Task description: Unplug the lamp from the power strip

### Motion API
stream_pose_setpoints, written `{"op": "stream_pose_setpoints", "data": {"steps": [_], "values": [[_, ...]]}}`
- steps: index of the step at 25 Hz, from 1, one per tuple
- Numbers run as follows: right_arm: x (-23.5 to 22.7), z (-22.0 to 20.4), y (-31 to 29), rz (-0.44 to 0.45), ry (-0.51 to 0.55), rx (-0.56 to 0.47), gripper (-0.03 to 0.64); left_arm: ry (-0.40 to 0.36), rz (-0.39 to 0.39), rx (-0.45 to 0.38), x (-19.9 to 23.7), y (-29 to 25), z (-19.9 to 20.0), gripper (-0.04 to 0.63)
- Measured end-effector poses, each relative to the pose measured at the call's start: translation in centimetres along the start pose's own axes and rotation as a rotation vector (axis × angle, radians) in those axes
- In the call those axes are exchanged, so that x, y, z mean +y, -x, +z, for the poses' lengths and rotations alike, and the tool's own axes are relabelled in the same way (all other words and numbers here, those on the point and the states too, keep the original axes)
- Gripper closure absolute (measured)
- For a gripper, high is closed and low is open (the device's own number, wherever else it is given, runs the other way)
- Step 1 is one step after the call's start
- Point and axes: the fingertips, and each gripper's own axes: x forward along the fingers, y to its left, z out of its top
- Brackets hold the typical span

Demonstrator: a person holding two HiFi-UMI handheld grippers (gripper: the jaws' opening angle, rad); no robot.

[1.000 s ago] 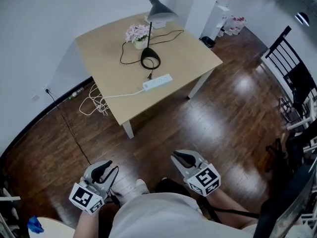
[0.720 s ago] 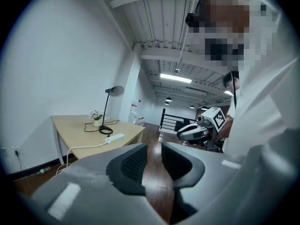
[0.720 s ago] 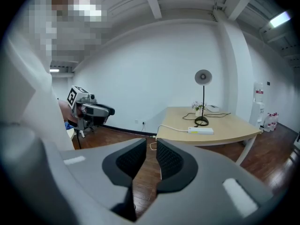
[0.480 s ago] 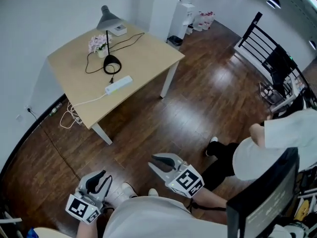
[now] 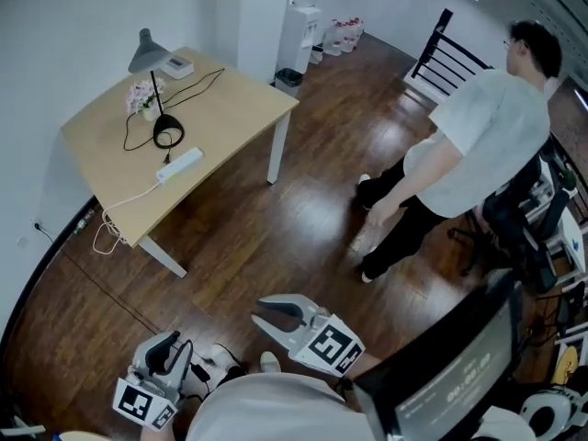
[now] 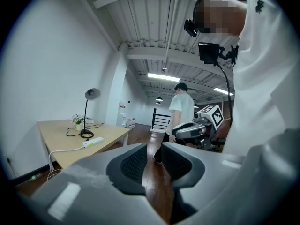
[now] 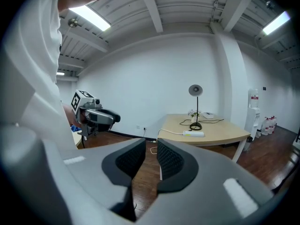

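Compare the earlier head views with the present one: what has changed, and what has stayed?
The view has swung right: the table, with lamp and power strip on it, now sits farther up-left. A person in a white shirt has come into view at right. Nothing was grasped or let go: the left hand-held gripper and right hand-held gripper stay low, open and empty, far from the table.
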Motion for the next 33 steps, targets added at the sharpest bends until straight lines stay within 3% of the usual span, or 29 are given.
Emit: {"op": "stream_pose_setpoints", "data": {"steps": [12,17,25,33], "values": [[1.8,-1.9,4.4,0.023,0.03,0.027,0.546,0.006,0.017,0.016,-5.2,0.4,-1.8,0.489],[2.6,-2.0,4.8,0.034,0.024,-0.01,0.546,0.017,0.02,0.021,-6.5,0.6,-2.6,0.489],[3.2,-2.7,5.7,0.031,0.036,0.041,0.546,0.01,0.025,0.026,-7.0,1.3,-2.5,0.489],[2.7,-3.1,5.3,0.025,0.009,-0.005,0.546,0.014,0.018,0.033,-6.6,0.5,-3.3,0.489]]}}
